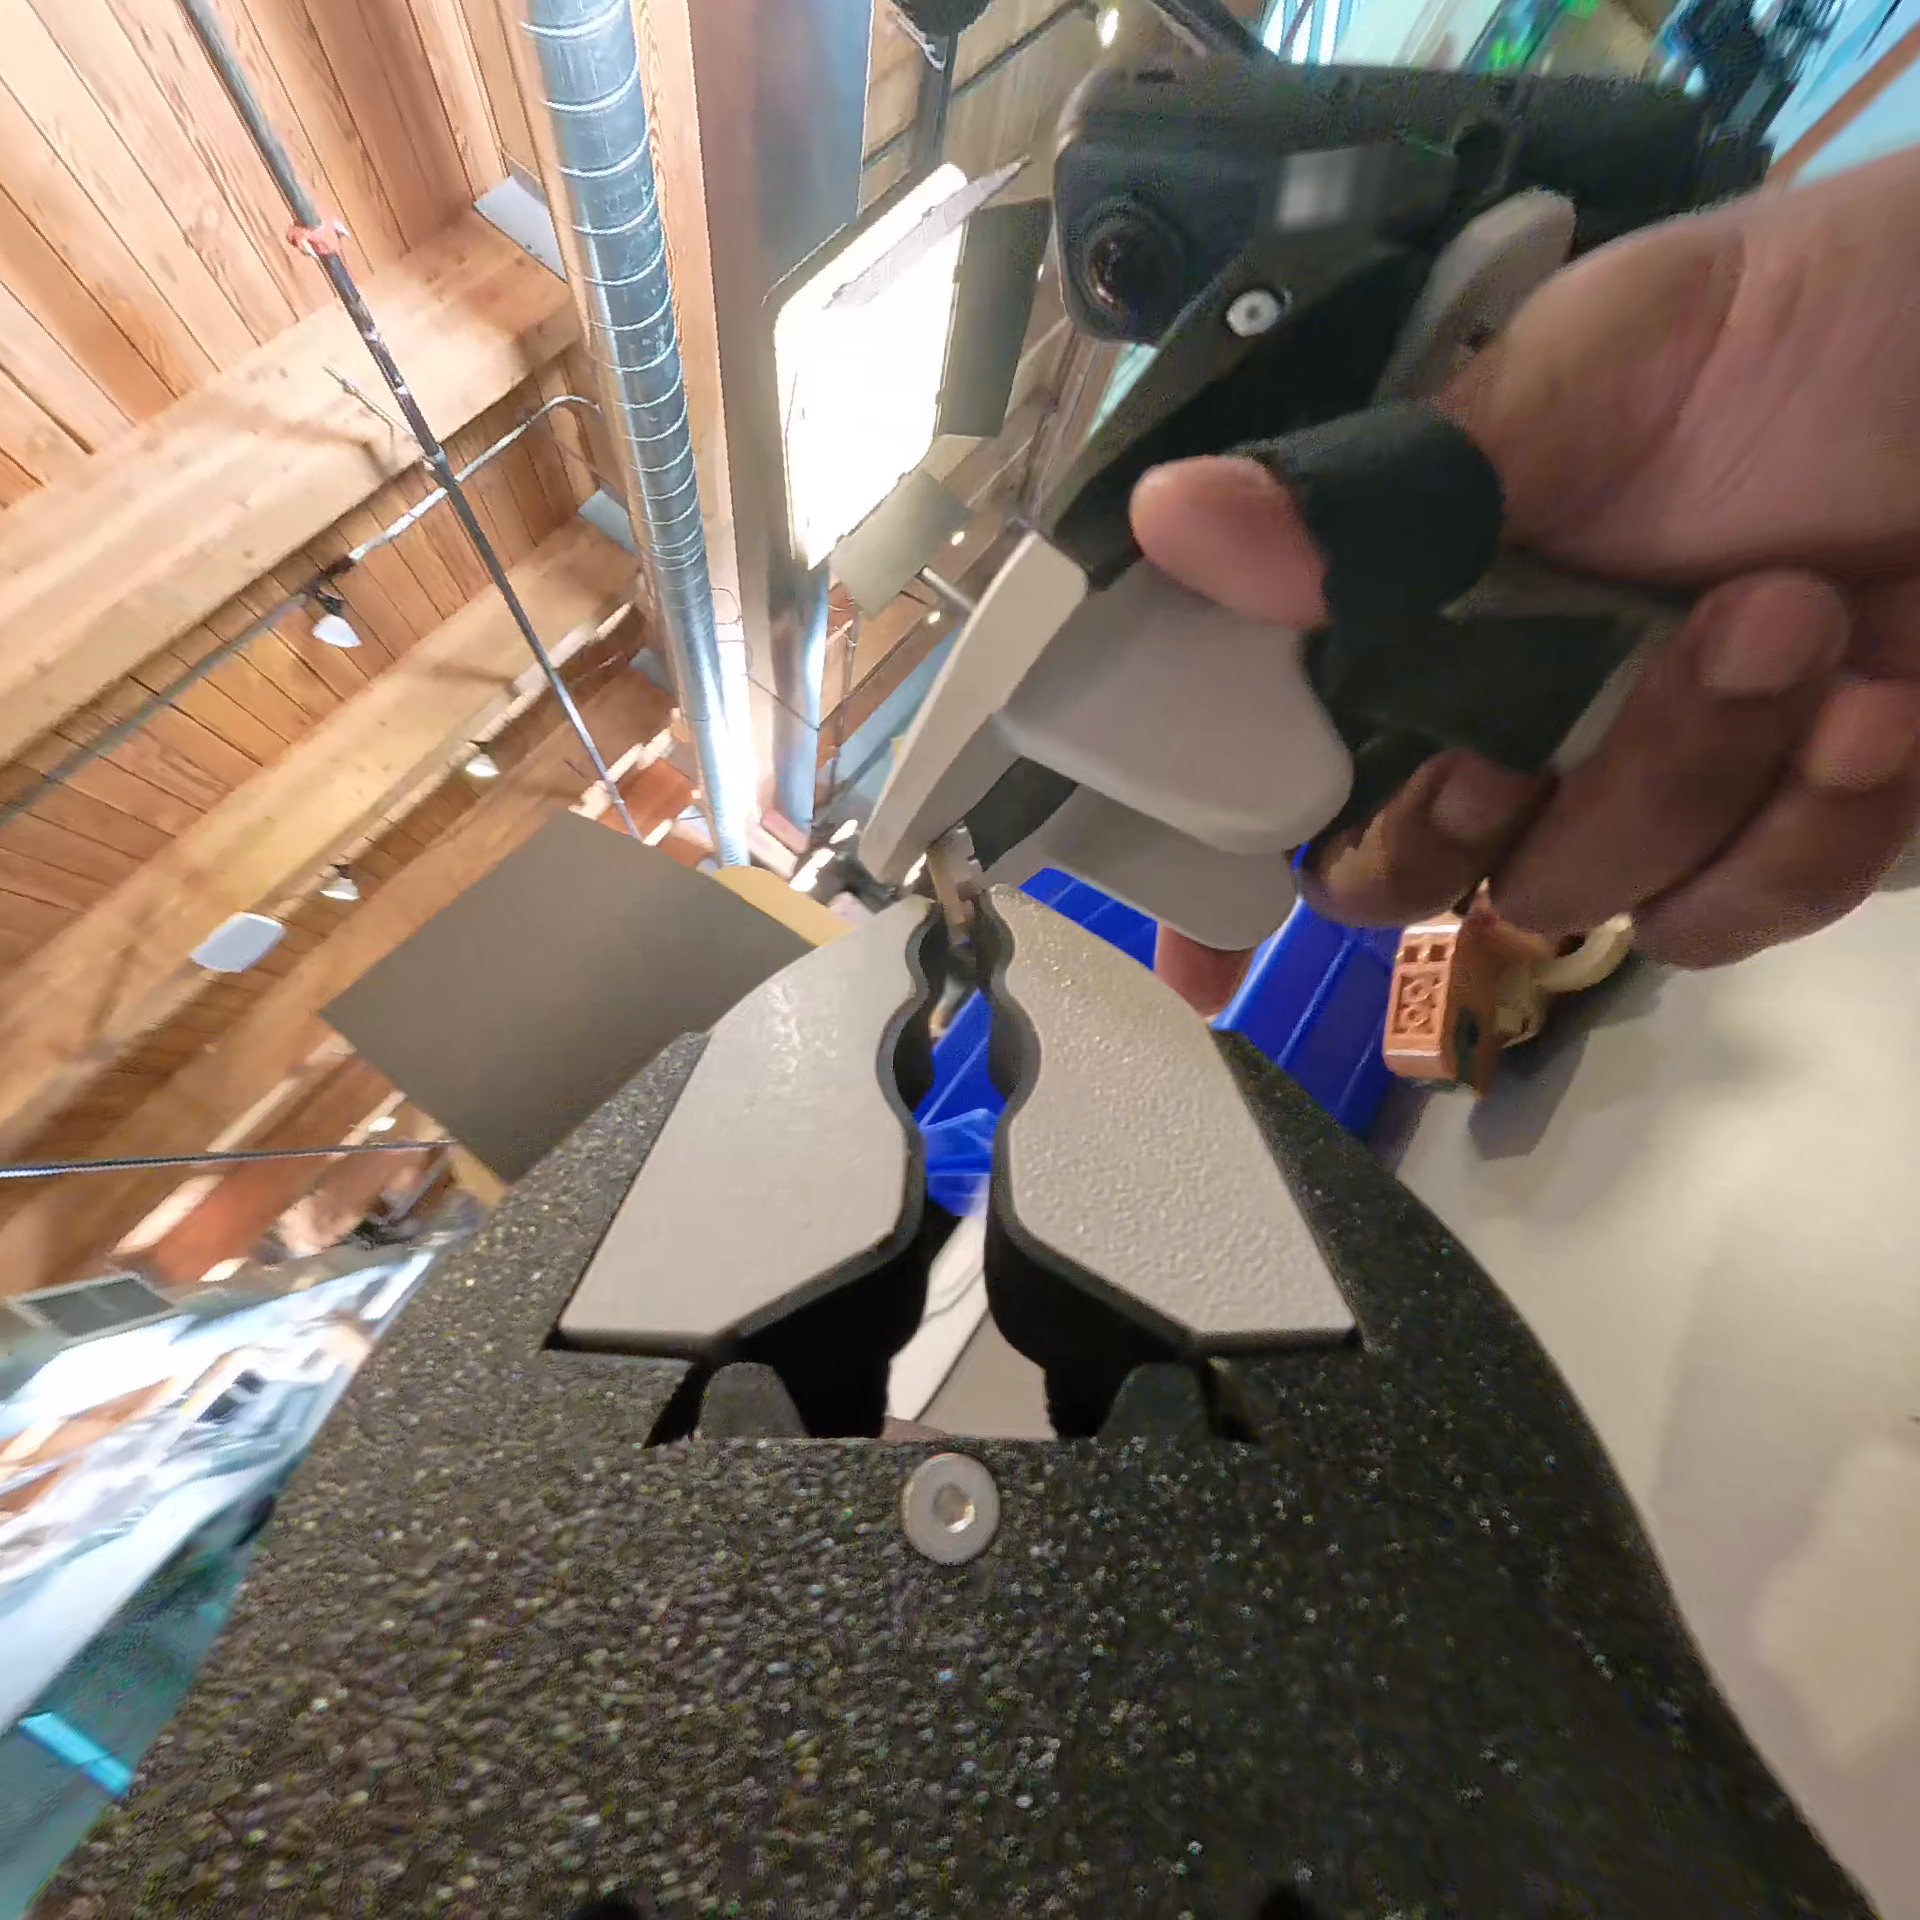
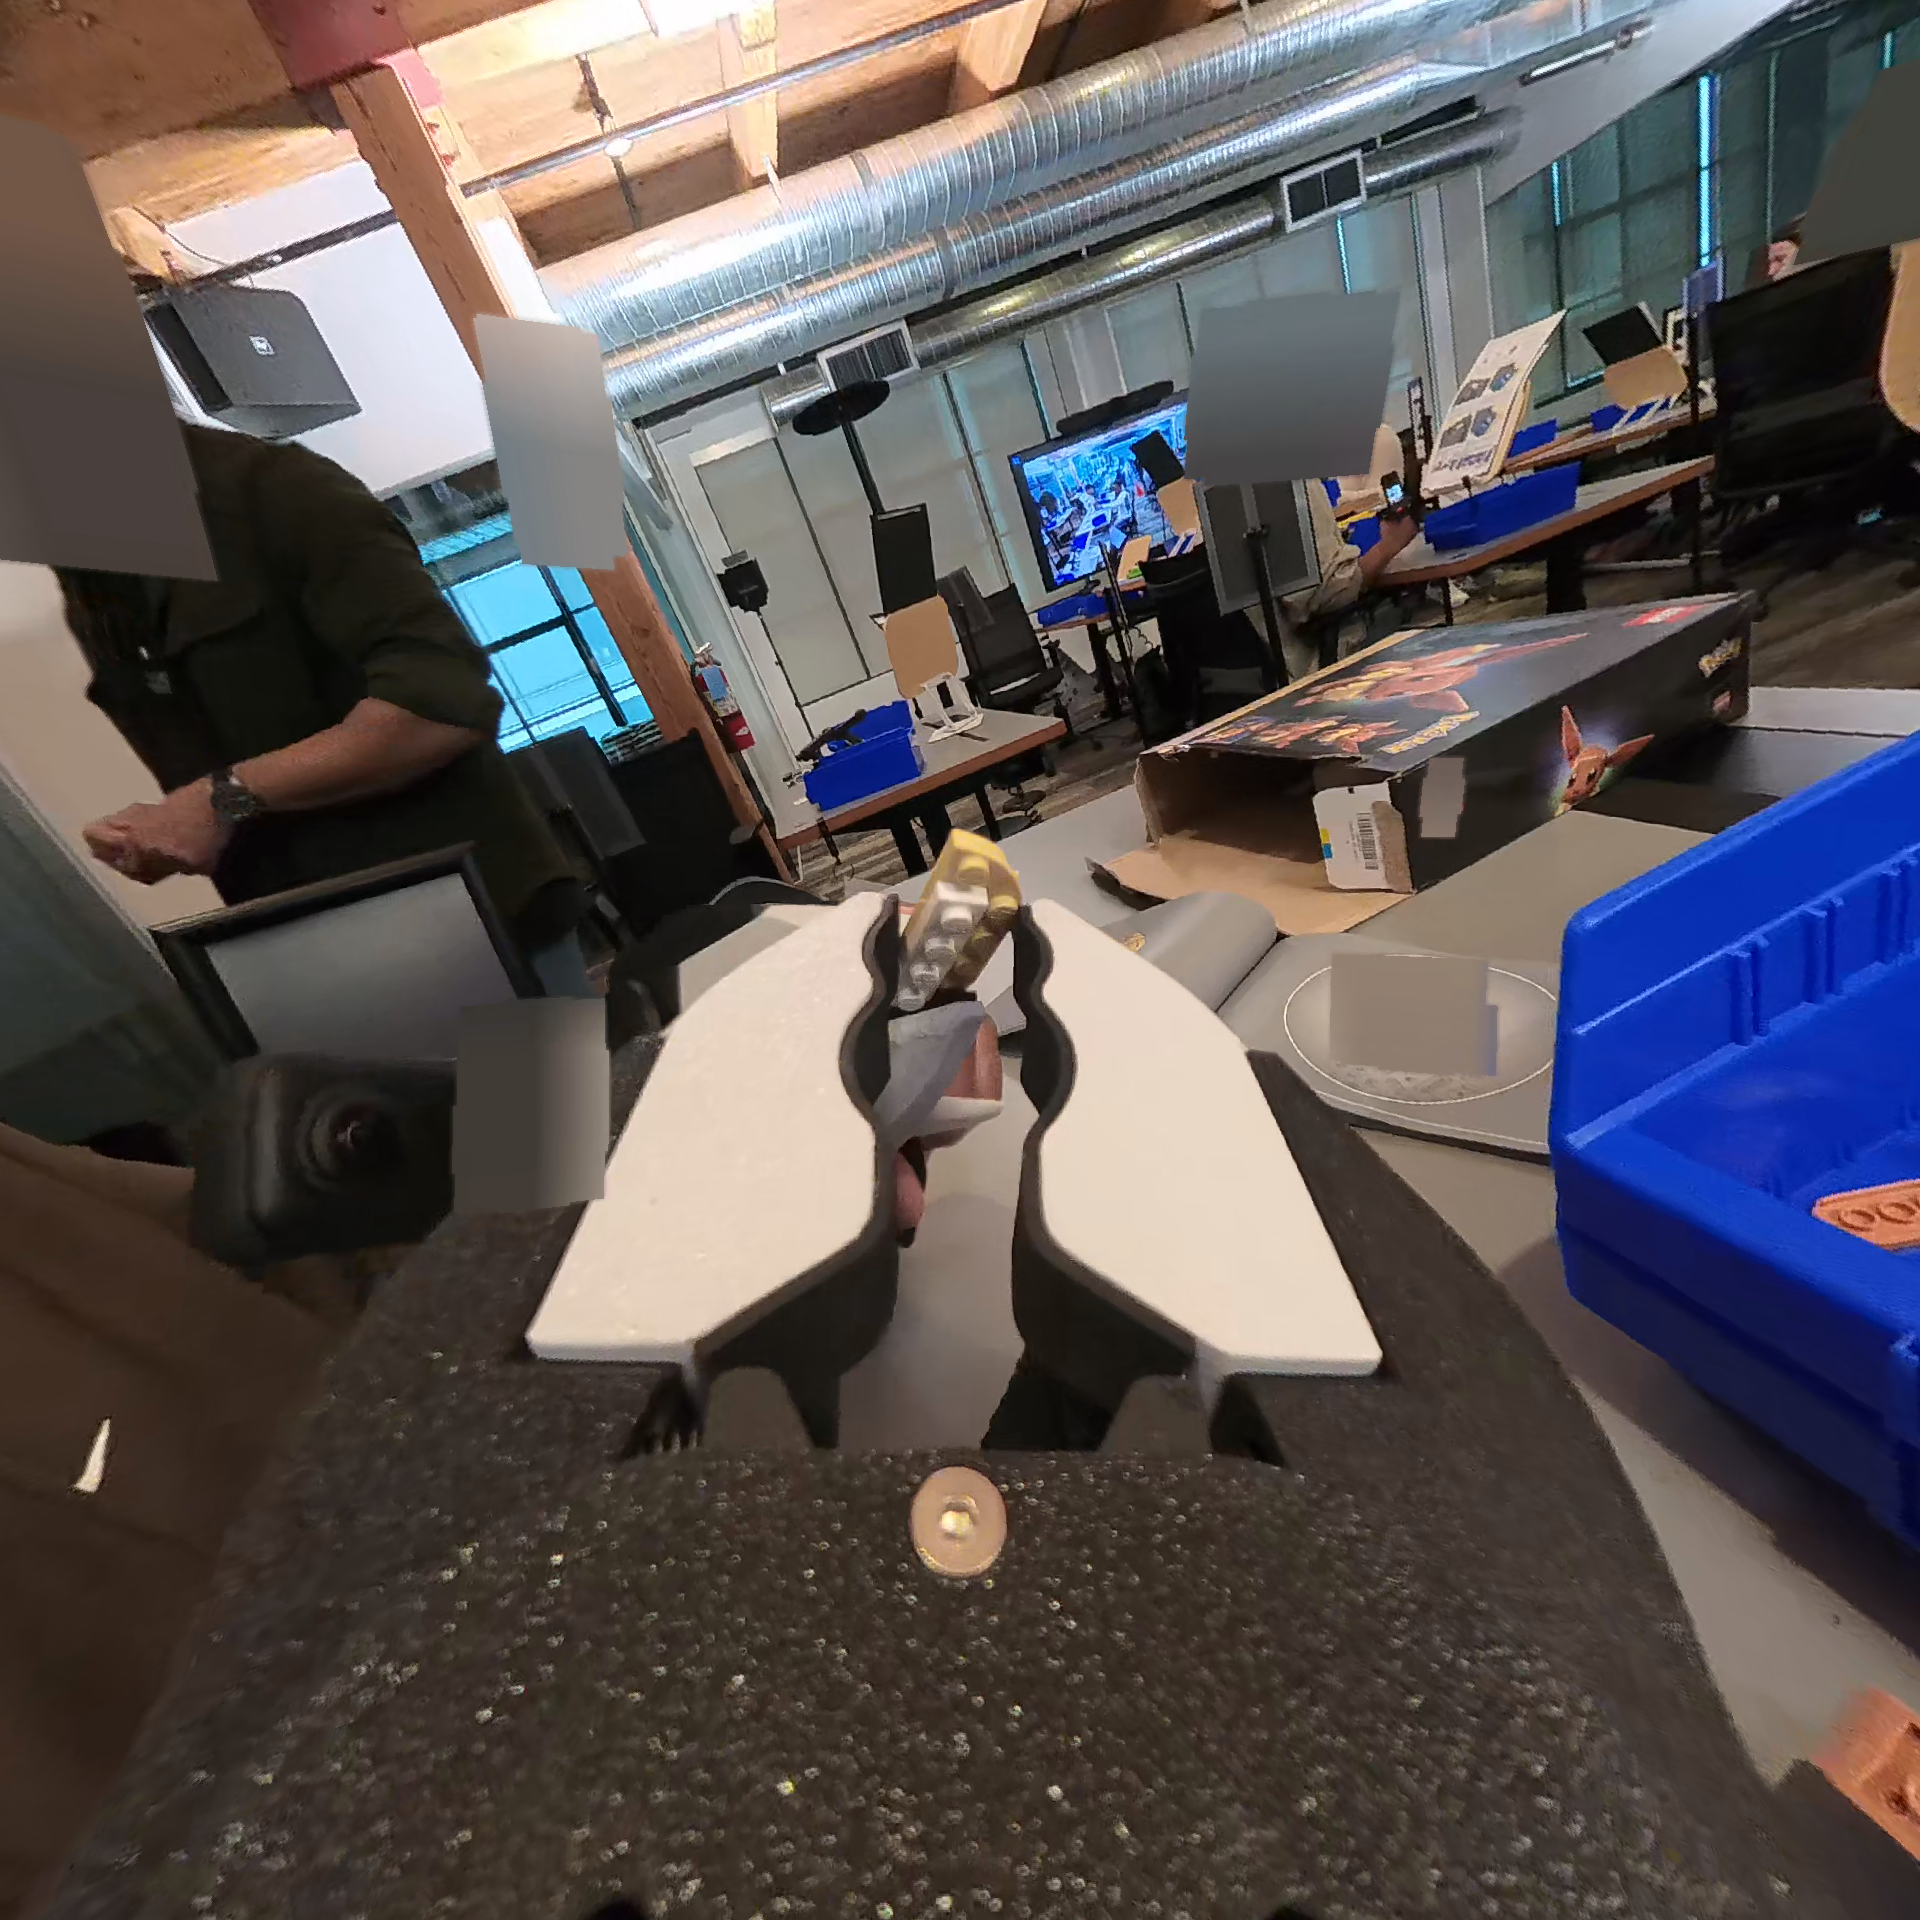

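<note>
Up close, the right hand-held gripper (image 2: 954, 961) held a small tan-and-grey brick assembly (image 2: 961, 914), its fingertips clamped on either side. The left hand-held gripper (image 1: 961, 930) was nearly shut, pinching that assembly's thin edge (image 1: 954, 904). A blue bin (image 2: 1714, 1039) sat on the grey worktop (image 2: 1621, 842), near an opened cardboard box (image 2: 1455, 748).

1. I've got a grey table (image 2: 1621, 842) under everything.
2. On it: blue bin (image 2: 1714, 1091), torn-open printed cardboard box (image 2: 1455, 727), open booklet (image 2: 1351, 1039).
3. Small brown brick piece (image 1: 1429, 997) beside the bins.
</note>
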A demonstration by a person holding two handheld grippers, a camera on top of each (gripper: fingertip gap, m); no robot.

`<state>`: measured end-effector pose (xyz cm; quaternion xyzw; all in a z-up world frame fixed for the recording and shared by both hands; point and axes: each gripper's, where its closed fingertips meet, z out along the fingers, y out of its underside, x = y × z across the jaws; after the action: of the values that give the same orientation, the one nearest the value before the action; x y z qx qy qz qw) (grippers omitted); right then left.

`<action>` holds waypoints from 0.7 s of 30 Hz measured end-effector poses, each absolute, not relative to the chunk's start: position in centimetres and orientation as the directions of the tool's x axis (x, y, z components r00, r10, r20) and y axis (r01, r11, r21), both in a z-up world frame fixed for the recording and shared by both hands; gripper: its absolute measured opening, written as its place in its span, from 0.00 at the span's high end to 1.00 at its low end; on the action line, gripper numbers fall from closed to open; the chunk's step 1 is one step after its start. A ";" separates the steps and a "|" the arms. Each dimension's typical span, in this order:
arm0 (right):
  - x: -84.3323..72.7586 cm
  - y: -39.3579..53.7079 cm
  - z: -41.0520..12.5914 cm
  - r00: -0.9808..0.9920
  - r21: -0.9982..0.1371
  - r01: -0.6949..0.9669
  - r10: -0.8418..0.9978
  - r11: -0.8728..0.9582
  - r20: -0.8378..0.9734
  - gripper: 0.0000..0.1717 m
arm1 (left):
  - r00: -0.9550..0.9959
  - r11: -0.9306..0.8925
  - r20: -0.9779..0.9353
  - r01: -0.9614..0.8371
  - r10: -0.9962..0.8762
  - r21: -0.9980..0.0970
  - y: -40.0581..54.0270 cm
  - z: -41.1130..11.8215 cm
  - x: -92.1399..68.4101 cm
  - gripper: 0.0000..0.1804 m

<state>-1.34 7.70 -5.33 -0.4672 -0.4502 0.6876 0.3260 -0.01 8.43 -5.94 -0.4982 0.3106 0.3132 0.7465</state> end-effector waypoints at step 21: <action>-0.5 7.7 -5.9 -0.451 -0.956 0.055 0.847 -0.289 -0.282 0.88 | 0.808 0.348 -0.523 -0.425 -0.271 -0.836 8.6 -6.8 0.7 0.97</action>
<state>-0.51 7.72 -5.94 -0.4342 -0.5191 0.6753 0.2934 0.73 8.60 -6.83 -0.5686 0.3058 0.0505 0.7620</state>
